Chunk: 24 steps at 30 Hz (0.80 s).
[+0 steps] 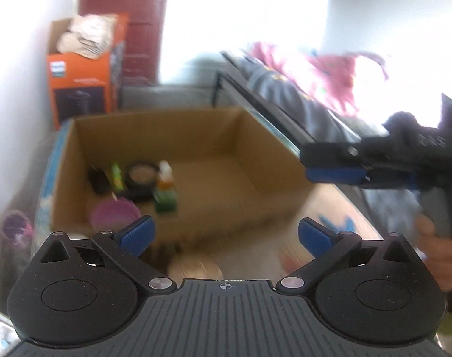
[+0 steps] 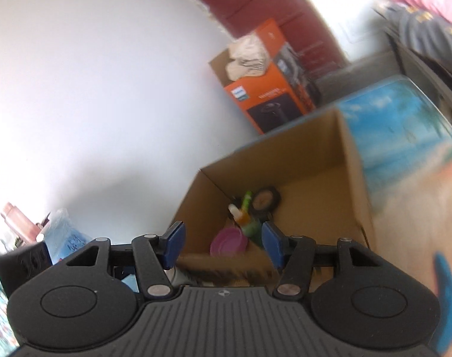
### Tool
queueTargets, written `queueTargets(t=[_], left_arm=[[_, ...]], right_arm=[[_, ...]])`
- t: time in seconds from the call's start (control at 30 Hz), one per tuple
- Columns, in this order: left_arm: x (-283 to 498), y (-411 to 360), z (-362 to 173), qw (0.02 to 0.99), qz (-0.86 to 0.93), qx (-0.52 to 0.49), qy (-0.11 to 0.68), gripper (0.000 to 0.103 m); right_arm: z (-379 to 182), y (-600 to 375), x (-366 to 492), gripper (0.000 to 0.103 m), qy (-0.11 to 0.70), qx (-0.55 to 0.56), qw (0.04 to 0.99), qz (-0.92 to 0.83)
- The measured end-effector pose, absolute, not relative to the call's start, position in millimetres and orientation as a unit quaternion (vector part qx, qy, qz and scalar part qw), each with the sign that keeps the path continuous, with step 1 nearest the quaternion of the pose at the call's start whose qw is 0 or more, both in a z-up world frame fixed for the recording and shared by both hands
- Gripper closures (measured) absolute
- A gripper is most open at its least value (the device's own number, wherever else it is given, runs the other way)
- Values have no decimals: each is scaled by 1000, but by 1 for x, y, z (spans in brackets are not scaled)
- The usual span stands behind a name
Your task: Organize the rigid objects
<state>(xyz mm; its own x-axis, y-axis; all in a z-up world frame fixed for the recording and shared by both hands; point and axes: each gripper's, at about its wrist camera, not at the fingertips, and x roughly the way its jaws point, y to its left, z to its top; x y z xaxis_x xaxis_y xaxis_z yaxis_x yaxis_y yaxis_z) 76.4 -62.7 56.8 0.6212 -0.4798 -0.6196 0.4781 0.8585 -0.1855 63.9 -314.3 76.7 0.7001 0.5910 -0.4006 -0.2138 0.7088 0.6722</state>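
An open cardboard box [image 1: 214, 136] stands on a printed mat. In its near left corner lie a purple lid [image 1: 114, 212], a green bottle [image 1: 165, 193], a black round tin [image 1: 141, 177], a green tube [image 1: 116, 175] and a small black item [image 1: 98, 180]. My left gripper [image 1: 224, 233] is open and empty, just short of the box's near wall. My right gripper [image 2: 223, 245] is open and empty above the box's near corner [image 2: 300, 160], over the purple lid [image 2: 229, 241] and green bottle [image 2: 249, 226]. It also shows at the right of the left wrist view [image 1: 336, 172].
An orange carton [image 1: 83, 74] stuffed with paper stands by the white wall behind the box. A dark red door [image 1: 130, 23] is beyond. A black rack with pink and grey cloth [image 1: 309, 71] runs along the right. A purple bottle [image 1: 17, 227] stands at the left.
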Motion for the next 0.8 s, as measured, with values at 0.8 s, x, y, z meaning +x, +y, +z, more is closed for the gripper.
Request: queueTargets(t=[0.8], left_arm=[[78,-107,-32,882,-207,117,407,0]], right_arm=[[-10,-243,110,58,430,271,818,269]])
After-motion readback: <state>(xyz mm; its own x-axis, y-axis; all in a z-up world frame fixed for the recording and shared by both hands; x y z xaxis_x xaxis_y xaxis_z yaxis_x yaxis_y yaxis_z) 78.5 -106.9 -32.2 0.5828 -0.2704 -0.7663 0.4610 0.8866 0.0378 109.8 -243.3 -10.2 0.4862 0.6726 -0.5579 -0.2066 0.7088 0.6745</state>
